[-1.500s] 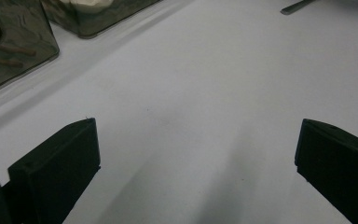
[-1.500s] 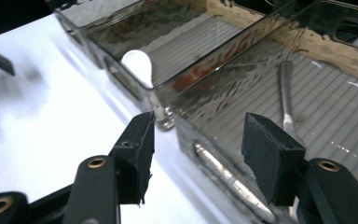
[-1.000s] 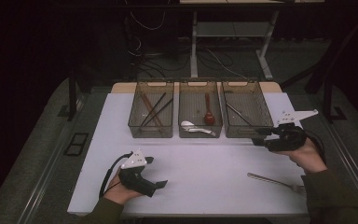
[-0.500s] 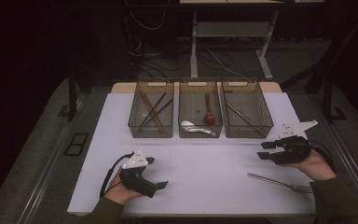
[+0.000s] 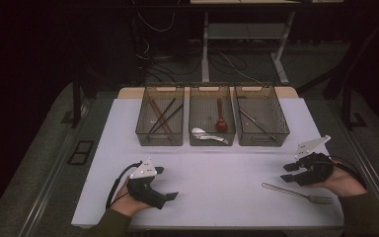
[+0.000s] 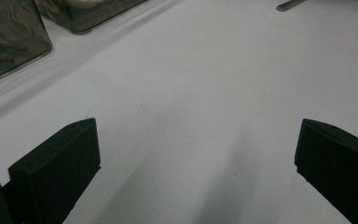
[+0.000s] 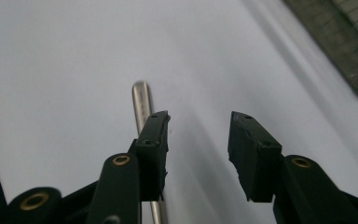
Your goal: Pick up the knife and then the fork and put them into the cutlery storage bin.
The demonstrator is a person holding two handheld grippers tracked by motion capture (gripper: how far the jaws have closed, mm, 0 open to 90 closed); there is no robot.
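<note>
A metal fork (image 5: 296,192) lies on the white table (image 5: 227,168) near its front right corner, tines to the right. My right gripper (image 5: 287,173) hovers just behind the fork's handle end. In the right gripper view the right gripper (image 7: 198,126) is open; its jaws have just been closing and nothing is between them. The fork handle (image 7: 142,100) runs under the outer side of the left jaw. My left gripper (image 5: 165,183) rests at the front left, and in its own view the left gripper (image 6: 196,135) stands wide open over bare table.
Three clear bins stand in a row at the back. The left bin (image 5: 160,121) holds chopsticks. The middle bin (image 5: 212,118) holds a dark red spoon and a white spoon. The right bin (image 5: 261,116) holds a metal utensil.
My right gripper has come away from the right bin toward the front edge and sunk to the fork's handle, its jaws narrower. The left gripper has stayed put.
</note>
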